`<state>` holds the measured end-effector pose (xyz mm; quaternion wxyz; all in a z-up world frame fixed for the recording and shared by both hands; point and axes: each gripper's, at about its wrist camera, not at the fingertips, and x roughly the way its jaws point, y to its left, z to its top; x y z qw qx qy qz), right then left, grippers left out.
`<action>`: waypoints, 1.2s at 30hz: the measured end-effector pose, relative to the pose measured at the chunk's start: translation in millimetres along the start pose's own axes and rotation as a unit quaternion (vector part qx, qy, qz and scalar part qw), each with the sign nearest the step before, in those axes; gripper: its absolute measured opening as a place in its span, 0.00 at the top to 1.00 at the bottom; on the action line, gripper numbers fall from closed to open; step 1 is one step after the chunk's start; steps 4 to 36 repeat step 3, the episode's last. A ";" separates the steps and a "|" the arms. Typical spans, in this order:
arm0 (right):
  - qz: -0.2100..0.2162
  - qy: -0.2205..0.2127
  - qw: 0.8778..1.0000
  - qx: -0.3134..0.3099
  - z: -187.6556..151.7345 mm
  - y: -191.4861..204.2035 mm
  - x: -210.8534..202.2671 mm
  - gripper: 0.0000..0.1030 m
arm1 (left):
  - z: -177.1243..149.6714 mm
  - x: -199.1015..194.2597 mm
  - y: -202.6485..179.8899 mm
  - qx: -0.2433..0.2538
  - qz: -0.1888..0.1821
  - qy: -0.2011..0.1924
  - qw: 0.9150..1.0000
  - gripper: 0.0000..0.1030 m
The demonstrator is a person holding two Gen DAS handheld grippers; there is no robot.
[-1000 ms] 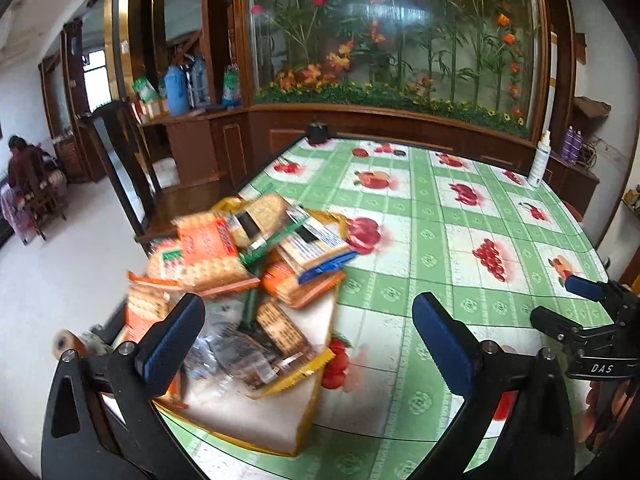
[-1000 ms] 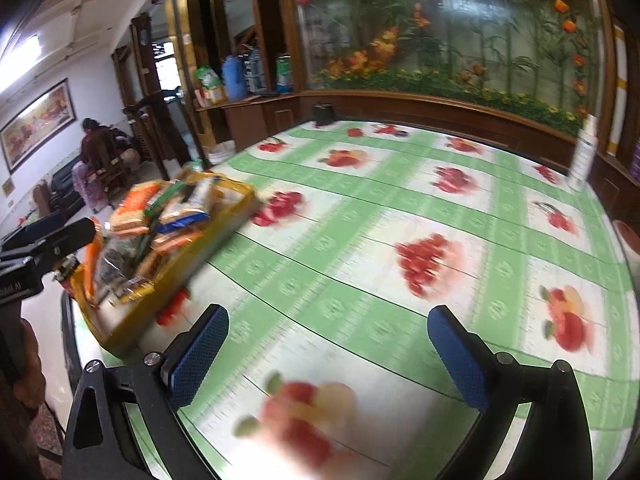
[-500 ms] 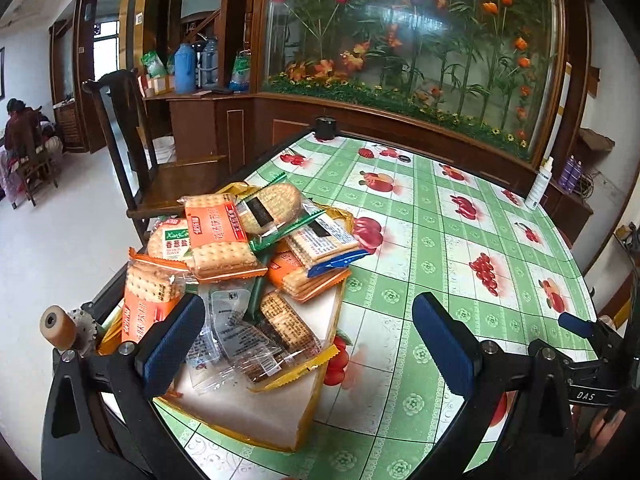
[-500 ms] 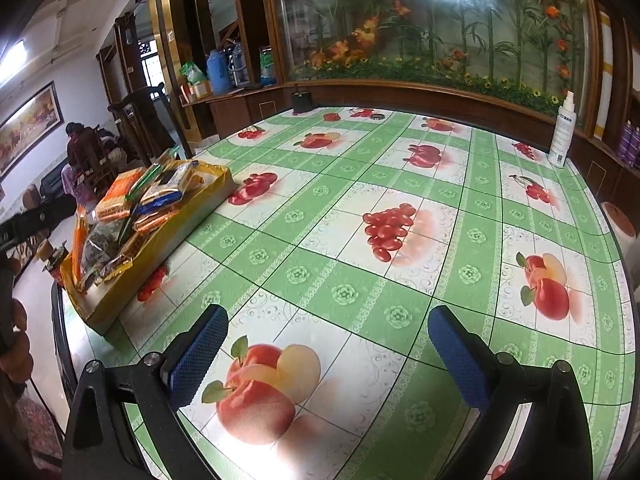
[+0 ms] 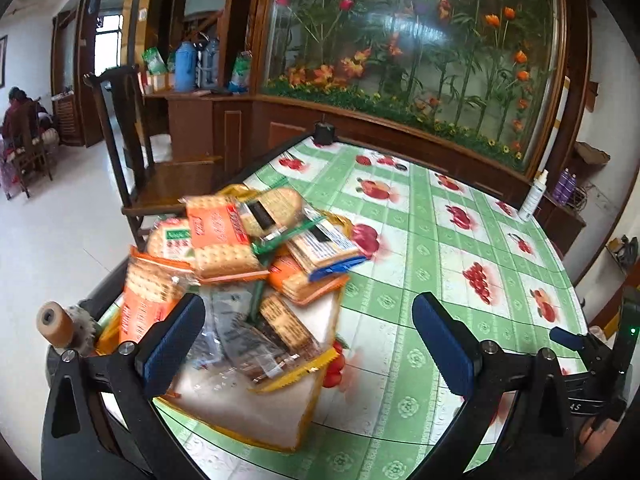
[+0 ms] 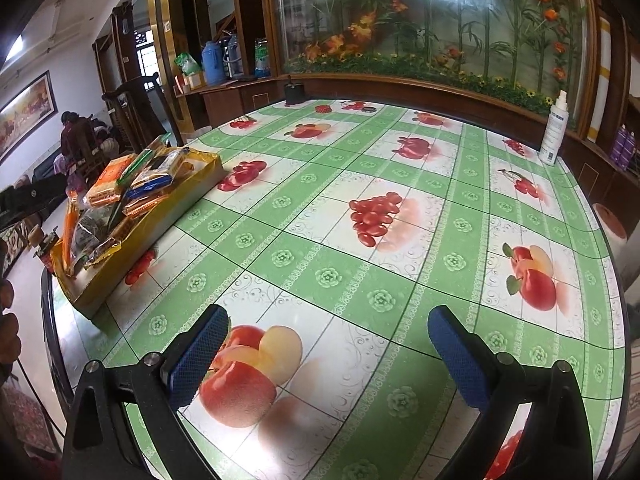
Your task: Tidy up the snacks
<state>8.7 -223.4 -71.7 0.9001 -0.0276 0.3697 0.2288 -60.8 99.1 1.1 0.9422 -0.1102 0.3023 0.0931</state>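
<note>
The left hand-held gripper (image 5: 308,336) hangs over the near end of a yellow cardboard tray (image 5: 256,420), its blue-padded fingers (image 5: 172,340) spread wide with nothing between them. The tray sits at the left edge of the table (image 5: 432,264), which wears a green-checked fruit-print cloth. Heaped in the tray are snack packets (image 5: 240,256): orange-wrapped cracker packs on top, a blue-edged biscuit pack beside them, and clear-wrapped packets nearer the camera. The right hand-held gripper (image 6: 328,352) is also wide open and holds nothing, poised over bare cloth well apart from the tray (image 6: 132,236). A white spray bottle (image 6: 554,128) stands upright at the table's far right edge. A wooden chair (image 5: 136,148) stands just beyond the tray.
</note>
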 end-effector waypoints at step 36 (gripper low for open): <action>0.005 0.003 1.000 -0.005 -0.7 2.5 3.1 0.02 | 1.5 0.3 -1.0 0.006 0.005 -0.003 1.000 0.00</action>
